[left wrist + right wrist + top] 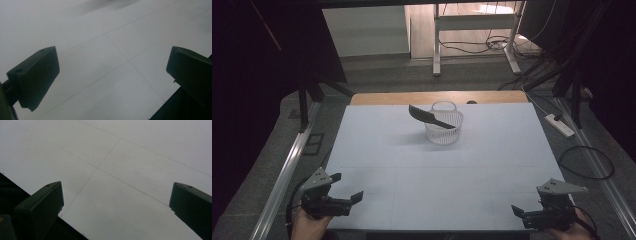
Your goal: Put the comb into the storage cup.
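A white mesh basket (443, 123) stands at the table's (377, 150) twelve o'clock, near the far edge, with what looks like a dark comb (426, 116) propped across its rim. The left gripper (346, 187) at seven o'clock and the right gripper (518, 210) at five o'clock hover by the near edge, jaws spread wide and empty, open tabletop between them and the basket.

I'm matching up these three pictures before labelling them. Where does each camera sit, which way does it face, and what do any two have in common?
High view: fixed above the person's side, facing forward and down on the white table, the basket with the dark comb across its rim; both hands show, with left gripper and right gripper.
Left gripper view: rides the left gripper, facing down at bare tabletop; its two black jaws stand apart.
Right gripper view: rides the right gripper, likewise; jaws apart.
Shared: both gripper views show the tabletop's thin seam lines.
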Motion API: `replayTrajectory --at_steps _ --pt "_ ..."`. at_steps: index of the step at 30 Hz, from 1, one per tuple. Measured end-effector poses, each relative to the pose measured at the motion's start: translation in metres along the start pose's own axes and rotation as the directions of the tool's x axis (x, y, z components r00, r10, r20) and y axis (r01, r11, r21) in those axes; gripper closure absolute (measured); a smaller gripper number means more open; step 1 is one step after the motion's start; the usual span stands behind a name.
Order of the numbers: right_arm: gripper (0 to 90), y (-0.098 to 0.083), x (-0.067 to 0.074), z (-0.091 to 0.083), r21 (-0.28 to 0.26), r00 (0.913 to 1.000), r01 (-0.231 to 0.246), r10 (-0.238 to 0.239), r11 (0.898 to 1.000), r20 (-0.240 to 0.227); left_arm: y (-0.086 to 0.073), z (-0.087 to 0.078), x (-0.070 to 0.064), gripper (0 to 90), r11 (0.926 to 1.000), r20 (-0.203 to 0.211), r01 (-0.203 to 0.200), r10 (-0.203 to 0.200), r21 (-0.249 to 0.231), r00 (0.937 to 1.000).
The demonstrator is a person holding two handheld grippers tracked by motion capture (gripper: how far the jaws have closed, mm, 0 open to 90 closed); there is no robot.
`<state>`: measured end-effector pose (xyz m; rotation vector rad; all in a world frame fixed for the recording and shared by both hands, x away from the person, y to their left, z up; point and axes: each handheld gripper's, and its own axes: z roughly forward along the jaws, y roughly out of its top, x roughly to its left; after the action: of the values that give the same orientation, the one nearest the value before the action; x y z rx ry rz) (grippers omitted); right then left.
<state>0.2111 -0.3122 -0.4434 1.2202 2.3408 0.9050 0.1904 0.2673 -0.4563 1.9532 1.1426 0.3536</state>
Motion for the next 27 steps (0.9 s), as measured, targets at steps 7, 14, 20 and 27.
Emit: replayTrajectory --at_steps 7,14,20,27 --pt "0.0 0.0 0.0 0.0 0.0 1.0 0.0 0.0 1.0 0.001 -0.006 -0.004 -0.002 0.0 0.9999 -0.003 0.011 -0.011 0.008 0.9999" --pt "0.0 0.0 0.0 0.0 0.0 1.0 0.0 0.0 1.0 0.002 -0.01 -0.008 -0.003 0.0 0.9999 -0.011 0.014 -0.014 0.01 0.9998" --pt "0.0 0.0 0.001 0.0 0.001 1.0 0.001 -0.001 1.0 0.003 -0.011 -0.009 -0.006 0.0 0.9998 -0.029 0.001 -0.001 0.02 0.9996" --pt "0.0 0.0 0.001 0.0 0.003 1.0 0.002 -0.002 1.0 0.005 -0.012 -0.009 -0.009 0.0 0.9991 -0.04 -0.012 0.014 0.042 0.9991"
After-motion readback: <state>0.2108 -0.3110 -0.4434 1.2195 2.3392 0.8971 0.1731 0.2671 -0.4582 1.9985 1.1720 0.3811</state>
